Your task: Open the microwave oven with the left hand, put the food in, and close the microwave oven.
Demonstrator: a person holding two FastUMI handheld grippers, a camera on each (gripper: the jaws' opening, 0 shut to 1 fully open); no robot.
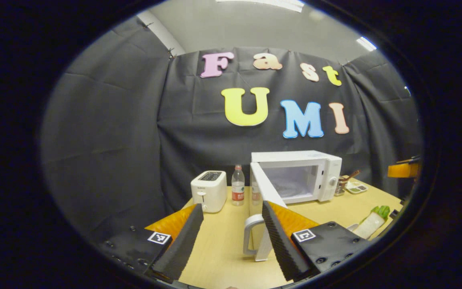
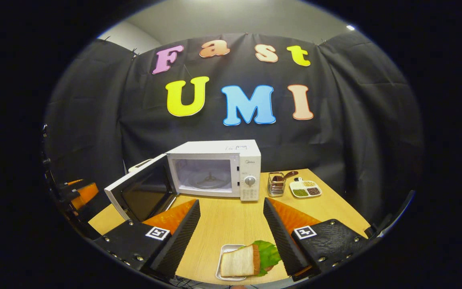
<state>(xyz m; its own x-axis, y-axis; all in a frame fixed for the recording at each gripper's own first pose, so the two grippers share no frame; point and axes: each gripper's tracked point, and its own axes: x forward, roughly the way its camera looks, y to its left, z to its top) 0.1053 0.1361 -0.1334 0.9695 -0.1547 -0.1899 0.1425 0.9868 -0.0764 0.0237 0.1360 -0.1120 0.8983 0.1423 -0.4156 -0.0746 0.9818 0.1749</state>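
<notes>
White, boxy and single, the microwave oven (image 2: pixel 215 168) stands at mid-frame on the pale wooden worktop (image 2: pixel 231 224), its hinged door (image 2: pixel 140 192) swung wide open toward the left of the frame and the glass turntable visible inside. One sandwich of white bread with green lettuce (image 2: pixel 247 261) lies on a small metal tray (image 2: pixel 223 257) at the bottom centre of the right gripper view, between the spread fingers of the right claw (image 2: pixel 231 237), which touch nothing. One wire caddy (image 2: pixel 276 184) and one white sectioned dish (image 2: pixel 305 188) sit just right of the oven. The left gripper view adds one white toaster (image 1: pixel 209 190) and one clear plastic bottle (image 1: pixel 238 185), left of the oven; the left claw (image 1: pixel 231 241) is spread, with the door's white handle (image 1: pixel 253 237) just beside its right finger, contact uncertain. The sandwich appears at lower right.
</notes>
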